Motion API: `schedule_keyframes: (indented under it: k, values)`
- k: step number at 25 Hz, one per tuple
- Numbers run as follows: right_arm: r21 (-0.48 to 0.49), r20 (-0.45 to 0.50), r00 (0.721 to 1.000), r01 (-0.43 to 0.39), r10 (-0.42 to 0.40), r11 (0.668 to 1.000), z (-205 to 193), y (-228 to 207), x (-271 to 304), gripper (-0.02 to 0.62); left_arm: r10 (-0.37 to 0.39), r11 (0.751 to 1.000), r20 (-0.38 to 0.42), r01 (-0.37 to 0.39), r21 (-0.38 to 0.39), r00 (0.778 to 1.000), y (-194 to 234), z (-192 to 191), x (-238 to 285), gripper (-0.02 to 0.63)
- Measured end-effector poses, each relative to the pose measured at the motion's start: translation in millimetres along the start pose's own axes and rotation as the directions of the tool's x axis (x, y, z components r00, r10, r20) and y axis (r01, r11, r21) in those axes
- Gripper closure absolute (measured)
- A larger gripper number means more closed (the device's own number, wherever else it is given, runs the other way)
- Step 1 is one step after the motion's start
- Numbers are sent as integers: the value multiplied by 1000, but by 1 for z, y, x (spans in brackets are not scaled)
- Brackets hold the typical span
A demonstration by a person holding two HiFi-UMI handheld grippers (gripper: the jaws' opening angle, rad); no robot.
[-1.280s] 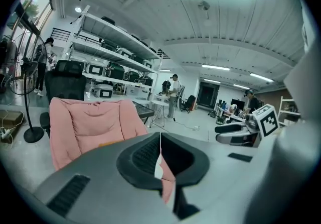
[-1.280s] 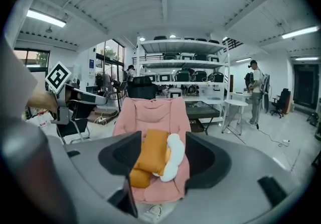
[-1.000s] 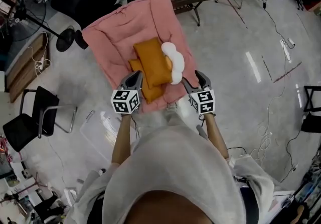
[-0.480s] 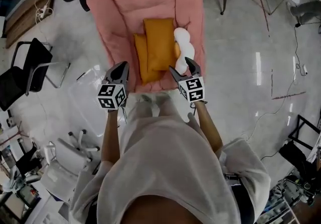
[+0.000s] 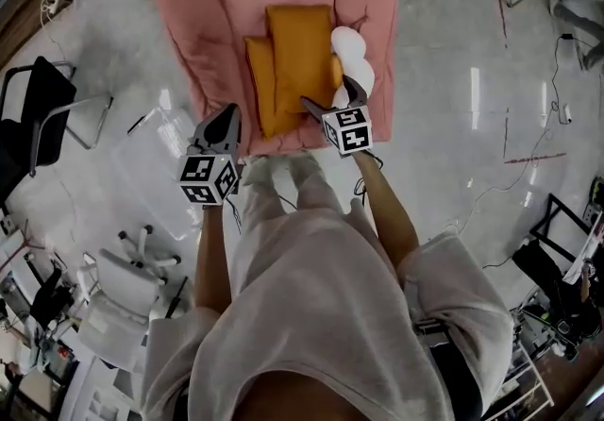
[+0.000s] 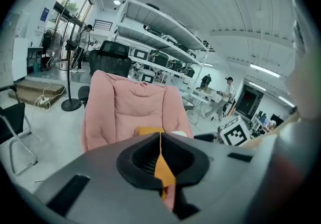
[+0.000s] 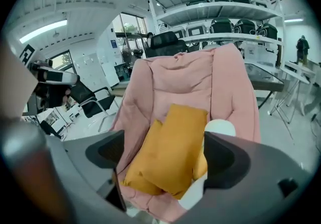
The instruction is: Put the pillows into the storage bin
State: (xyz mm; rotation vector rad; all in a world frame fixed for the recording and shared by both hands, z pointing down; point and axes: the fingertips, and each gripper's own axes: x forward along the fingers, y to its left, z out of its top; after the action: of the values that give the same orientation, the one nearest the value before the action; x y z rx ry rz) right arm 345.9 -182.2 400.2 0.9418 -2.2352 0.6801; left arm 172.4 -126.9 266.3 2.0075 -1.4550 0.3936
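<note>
The left hand-held gripper is pressed together, with only a thin slit between its jaws and nothing held in it. It hangs over the floor, just short of the front edge of the pink padded chair. Beside it, on the person's left, a clear plastic storage bin sits on the floor. Glare covers the bin, and I cannot tell what is in it.

The right hand-held gripper is spread wide, its jaws having just been opening. It sits over the near end of the chair seat. In the right gripper view the orange pillows show in the gap between the jaws, but the pads do not press on them.

All the pillows lie on the chair seat, none in the bin. The larger orange pillow lies lengthwise on top, partly covering the smaller orange pillow on its left. The white pillow lies against the larger one's right side, close to the right hand-held gripper.

Farther off, a black chair stands at the left. Beyond the pink chair's back, the right gripper view shows tall shelving with dark things on it.
</note>
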Motion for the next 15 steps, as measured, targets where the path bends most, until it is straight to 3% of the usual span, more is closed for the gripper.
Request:
schedule_keyframes:
  k: [7,15]
  values:
    - [102,-110,992,67,-56,992,-32,-13,81,52,-38,998,-10,37,-48,999,34,-21,12,591]
    - [120,-223,969,136,-107,983,-63,-34,157,37,-39,996,-26,37,-79,999,72,-45,11,591]
